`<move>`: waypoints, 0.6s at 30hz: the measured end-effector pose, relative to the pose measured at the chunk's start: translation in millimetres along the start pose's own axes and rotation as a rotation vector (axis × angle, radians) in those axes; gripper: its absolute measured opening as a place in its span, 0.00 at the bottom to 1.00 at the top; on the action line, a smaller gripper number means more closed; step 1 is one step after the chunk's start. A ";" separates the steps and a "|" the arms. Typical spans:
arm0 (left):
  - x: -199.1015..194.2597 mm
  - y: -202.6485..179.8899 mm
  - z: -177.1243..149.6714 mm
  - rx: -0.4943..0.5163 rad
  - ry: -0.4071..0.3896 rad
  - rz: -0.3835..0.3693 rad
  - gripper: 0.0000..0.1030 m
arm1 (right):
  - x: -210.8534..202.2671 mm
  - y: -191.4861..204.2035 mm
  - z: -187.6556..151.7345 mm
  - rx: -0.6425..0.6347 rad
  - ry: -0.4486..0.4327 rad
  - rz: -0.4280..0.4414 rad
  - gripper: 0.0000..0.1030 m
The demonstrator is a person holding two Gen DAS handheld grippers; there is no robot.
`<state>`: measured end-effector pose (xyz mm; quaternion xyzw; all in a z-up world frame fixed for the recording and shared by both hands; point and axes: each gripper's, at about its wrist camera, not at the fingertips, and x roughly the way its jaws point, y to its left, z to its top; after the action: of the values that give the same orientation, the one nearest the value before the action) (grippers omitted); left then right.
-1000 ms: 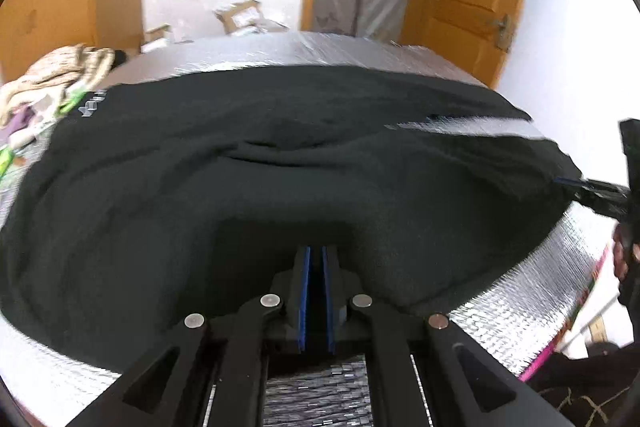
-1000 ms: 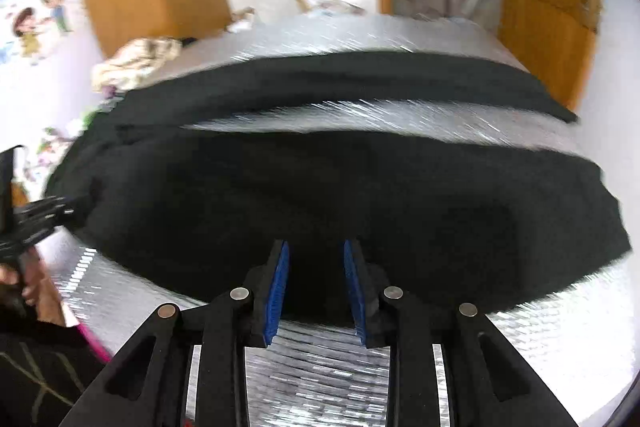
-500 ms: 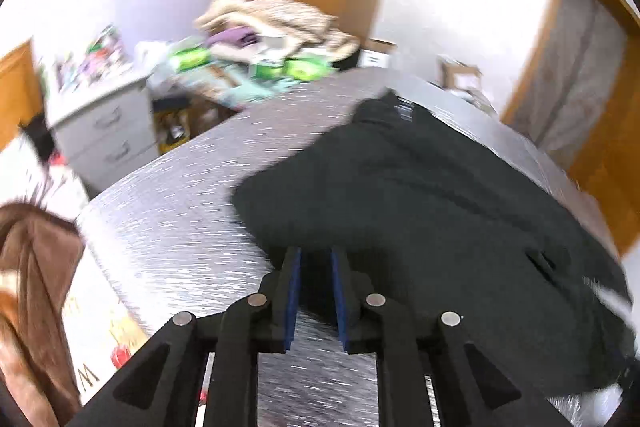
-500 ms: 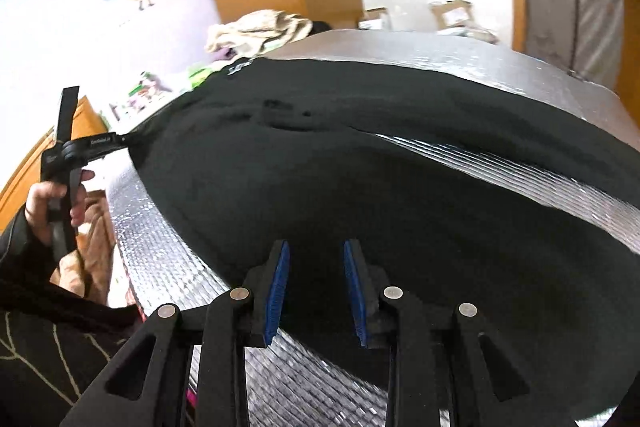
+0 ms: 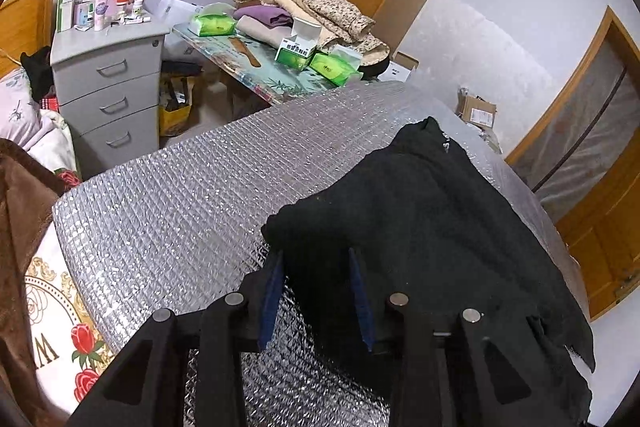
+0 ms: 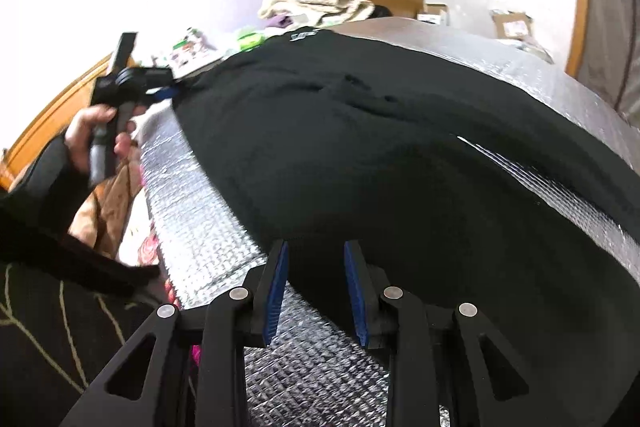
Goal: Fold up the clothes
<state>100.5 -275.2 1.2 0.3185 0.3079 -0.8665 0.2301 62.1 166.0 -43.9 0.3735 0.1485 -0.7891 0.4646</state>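
Only the right wrist view shows the hand [image 6: 94,131]; both jaws spread, left opening, over black garment [image 5: 432,227].

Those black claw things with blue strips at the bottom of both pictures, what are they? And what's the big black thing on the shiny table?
Each one is a gripper, a two-finger pinching tool. A person carries one in each hand, and each has a camera looking along its fingers. One picture comes from the left gripper, the other from the right gripper. The right view also shows the person's hand holding the left tool. The black thing is a piece of clothing, to be folded, spread on a shiny silver table cover. The left one's jaws are opening, with the cloth's edge between them. The right one's jaws stand apart at the cloth's near edge, squeezing nothing.
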 end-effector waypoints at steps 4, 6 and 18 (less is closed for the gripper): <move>1.8 -7.2 -0.6 0.039 0.003 0.050 0.30 | 6.2 8.7 -3.0 -0.075 0.037 -0.028 0.29; 2.2 -8.4 -0.6 0.048 0.005 0.064 0.21 | 7.1 11.5 -2.0 -0.101 0.042 -0.035 0.29; -18.1 -9.0 8.8 0.098 -0.023 0.063 0.09 | 2.5 13.4 -1.3 -0.160 0.056 0.027 0.03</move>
<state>104.0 -271.1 22.6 0.3293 0.2520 -0.8764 0.2450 73.2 158.2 -45.2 0.3590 0.2191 -0.7575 0.4992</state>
